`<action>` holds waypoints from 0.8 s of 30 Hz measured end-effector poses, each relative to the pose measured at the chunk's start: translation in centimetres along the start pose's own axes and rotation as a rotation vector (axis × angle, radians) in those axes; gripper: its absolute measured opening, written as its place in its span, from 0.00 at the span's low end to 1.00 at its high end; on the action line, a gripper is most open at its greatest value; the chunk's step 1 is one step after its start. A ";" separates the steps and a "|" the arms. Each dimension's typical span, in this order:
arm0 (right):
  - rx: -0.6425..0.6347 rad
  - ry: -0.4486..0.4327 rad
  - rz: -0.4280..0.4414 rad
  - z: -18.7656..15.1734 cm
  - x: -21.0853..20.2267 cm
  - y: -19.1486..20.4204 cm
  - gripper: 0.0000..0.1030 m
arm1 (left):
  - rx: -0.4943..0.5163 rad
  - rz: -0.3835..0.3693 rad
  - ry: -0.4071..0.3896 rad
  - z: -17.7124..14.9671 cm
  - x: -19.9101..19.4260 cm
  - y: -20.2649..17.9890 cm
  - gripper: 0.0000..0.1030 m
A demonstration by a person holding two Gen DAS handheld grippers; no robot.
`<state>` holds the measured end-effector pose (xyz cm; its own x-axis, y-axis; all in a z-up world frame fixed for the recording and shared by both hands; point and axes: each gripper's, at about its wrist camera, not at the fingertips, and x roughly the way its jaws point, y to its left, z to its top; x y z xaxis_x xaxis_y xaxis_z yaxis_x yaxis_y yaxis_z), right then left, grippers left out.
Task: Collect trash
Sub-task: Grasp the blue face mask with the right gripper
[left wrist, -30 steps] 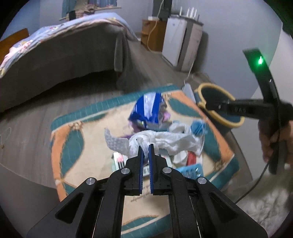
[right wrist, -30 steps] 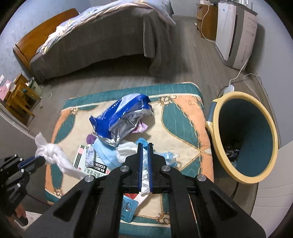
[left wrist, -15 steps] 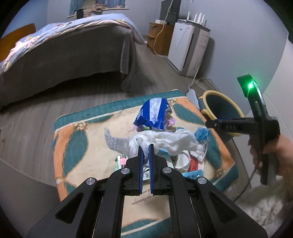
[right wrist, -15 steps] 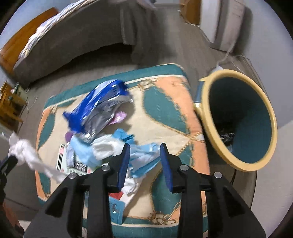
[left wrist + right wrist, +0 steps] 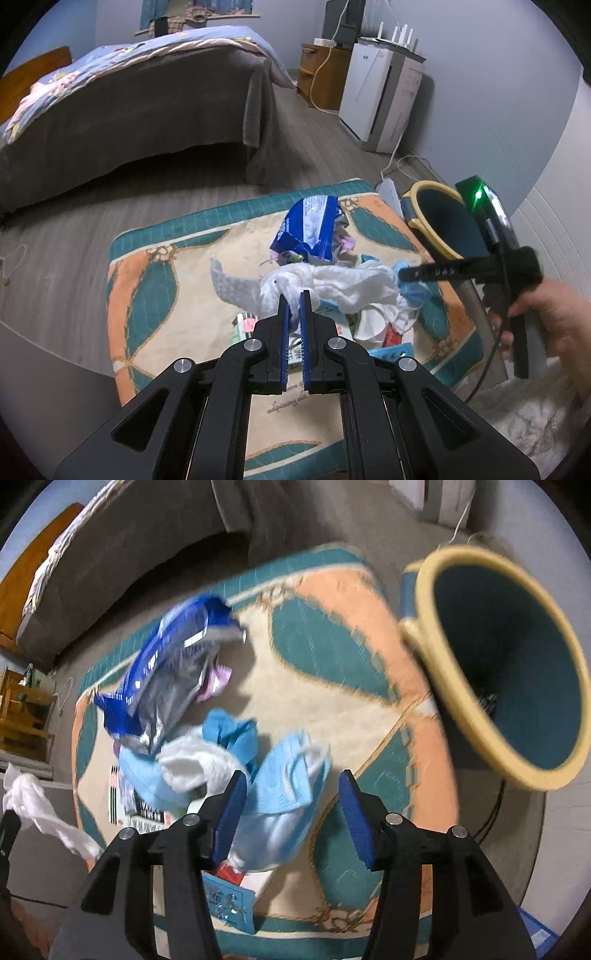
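Observation:
My left gripper (image 5: 294, 295) is shut on a crumpled white tissue (image 5: 332, 282), held above a pile of trash on a patterned rug (image 5: 147, 280). The same tissue (image 5: 26, 805) shows at the left edge of the right wrist view. My right gripper (image 5: 291, 779) points steeply down over the pile, its jaws opening. A light blue face mask (image 5: 284, 786) lies below and between them, not pinched. A blue snack bag (image 5: 173, 657) lies farther back, also seen as the blue bag (image 5: 310, 229) in the left wrist view. The right gripper (image 5: 402, 275) reaches in from the right there.
A teal bin with a yellow rim (image 5: 506, 672) stands off the rug's right edge, something dark at its bottom; the same bin (image 5: 439, 218) shows in the left wrist view. A bed (image 5: 129, 103) lies behind, a white appliance (image 5: 380, 99) and cables by the wall. A hand (image 5: 546, 317) holds the right gripper.
The right gripper dropped toward the pile, rolled, and its jaws went from shut to parted. The left gripper kept still with the tissue.

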<state>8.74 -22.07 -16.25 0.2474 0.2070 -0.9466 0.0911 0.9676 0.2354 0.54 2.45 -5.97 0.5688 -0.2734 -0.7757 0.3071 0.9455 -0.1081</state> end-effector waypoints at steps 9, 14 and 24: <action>-0.088 -0.141 -0.047 0.0 -3.6 2.1 0.10 | -0.001 -0.002 -0.030 0.6 -0.6 -0.4 0.06; -0.125 -0.255 -0.026 0.3 -7.3 3.0 0.10 | -0.004 -0.005 -0.049 1.3 -0.9 -0.7 0.06; -0.136 -0.392 0.049 1.0 -13.1 2.9 0.10 | 0.009 0.007 -0.074 2.7 -0.7 -1.6 0.06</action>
<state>6.75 -22.14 -2.95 0.5989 0.2079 -0.7734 -0.0515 0.9737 0.2219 1.71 0.66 -3.63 0.6256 -0.2794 -0.7284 0.3094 0.9460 -0.0971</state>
